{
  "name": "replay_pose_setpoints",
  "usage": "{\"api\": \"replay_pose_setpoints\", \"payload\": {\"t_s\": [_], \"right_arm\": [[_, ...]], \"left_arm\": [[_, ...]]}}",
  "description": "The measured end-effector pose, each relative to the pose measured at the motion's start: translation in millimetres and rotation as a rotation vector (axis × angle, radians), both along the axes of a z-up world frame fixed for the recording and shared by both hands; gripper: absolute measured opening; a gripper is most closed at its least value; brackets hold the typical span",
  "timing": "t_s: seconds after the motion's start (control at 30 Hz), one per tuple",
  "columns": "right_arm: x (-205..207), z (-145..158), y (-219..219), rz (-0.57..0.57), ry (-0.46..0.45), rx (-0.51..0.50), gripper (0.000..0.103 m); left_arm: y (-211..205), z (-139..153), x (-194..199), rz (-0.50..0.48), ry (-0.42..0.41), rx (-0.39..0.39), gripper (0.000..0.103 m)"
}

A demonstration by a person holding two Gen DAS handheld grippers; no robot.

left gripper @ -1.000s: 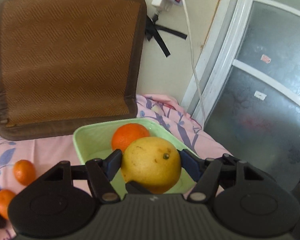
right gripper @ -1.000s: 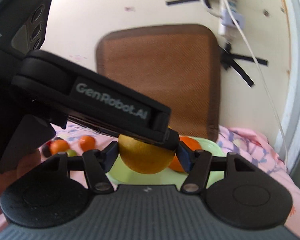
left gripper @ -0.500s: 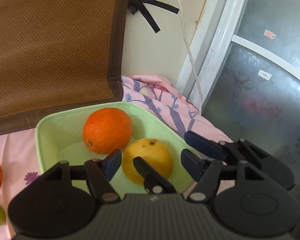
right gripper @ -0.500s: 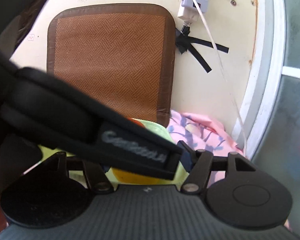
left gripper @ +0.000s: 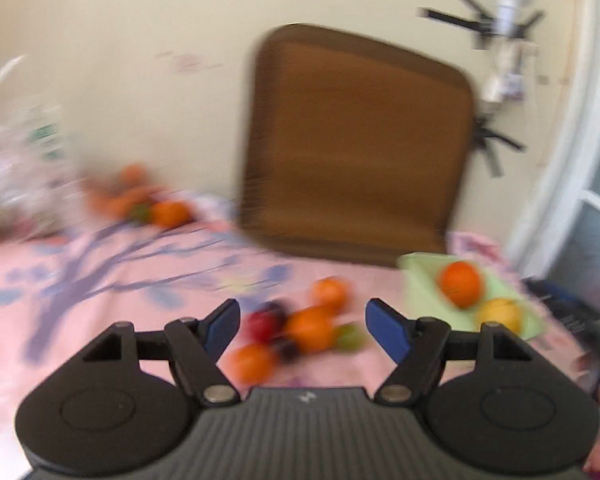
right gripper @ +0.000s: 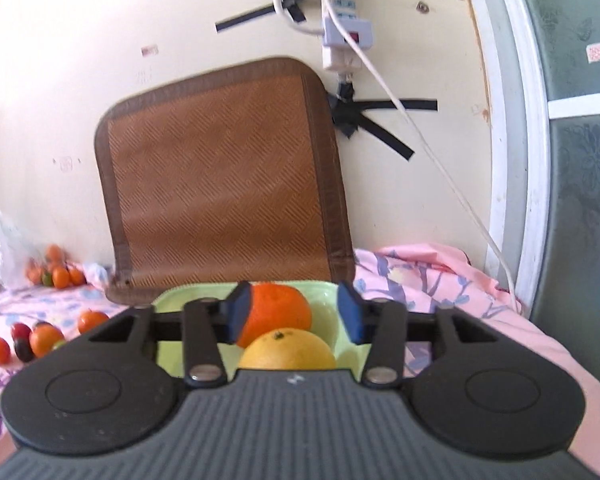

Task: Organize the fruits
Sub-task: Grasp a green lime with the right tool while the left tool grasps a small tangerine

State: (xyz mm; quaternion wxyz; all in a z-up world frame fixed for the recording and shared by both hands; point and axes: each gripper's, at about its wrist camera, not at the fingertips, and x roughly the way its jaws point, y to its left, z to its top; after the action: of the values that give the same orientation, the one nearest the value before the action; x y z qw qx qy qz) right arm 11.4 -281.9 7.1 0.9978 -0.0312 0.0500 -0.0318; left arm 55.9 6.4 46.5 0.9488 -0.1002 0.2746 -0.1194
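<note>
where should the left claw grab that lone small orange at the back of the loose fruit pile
Take the lone small orange across its widest middle, coming down from above with the left claw open. It is round, so any pair of opposite sides works, but the larger orange and dark red fruit crowd its near side; its far side looks freer, though the view is blurred.

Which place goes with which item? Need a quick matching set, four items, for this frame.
Items:
1. round orange fruit
2. round yellow citrus fruit
3. brown woven mat
4. white power strip

Places:
A. leaning against the cream wall
B. hanging high on the wall
C. in the pale green square dish, far side
D. in the dish, near side, by the right tongs

Pairs: 1-C, 2-D, 3-A, 4-B
</note>
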Motion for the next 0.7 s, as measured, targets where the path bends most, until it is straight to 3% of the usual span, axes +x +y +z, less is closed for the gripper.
{"api": "replay_pose_setpoints", "payload": {"t_s": [0.13,0.27,0.5,0.6,0.67,0.7], "right_arm": [[0.7,1.3,10.9,0.069,-0.025,-0.023,0.023],[5.9,3.4,31.2,0.197,0.075,-0.01,0.022],[-10.5,-11.8,94.7,0.417,0.261,-0.024,0.023],[-19.2,-22.2,120.7,0.465,0.288,-0.088,0.031],[-19.2,-26.7,135.7,0.466,0.299,-0.152,0.047],[-16.4,-29.3,142.9,0.456,0.308,-0.182,0.048]], "left_arm": [[40.7,-28.5,-14.4,0.097,0.073,-0.012,0.071],[48.8,-49.8,-21.9,0.092,0.102,0.003,0.071],[23.7,-49.2,-26.9,0.009,0.064,0.106,0.071],[22.2,-48.8,-31.0,-0.013,0.046,0.105,0.071],[24.4,-48.7,-31.3,-0.023,0.044,0.086,0.071],[25.5,-48.8,-31.1,-0.024,0.045,0.078,0.071]]}}
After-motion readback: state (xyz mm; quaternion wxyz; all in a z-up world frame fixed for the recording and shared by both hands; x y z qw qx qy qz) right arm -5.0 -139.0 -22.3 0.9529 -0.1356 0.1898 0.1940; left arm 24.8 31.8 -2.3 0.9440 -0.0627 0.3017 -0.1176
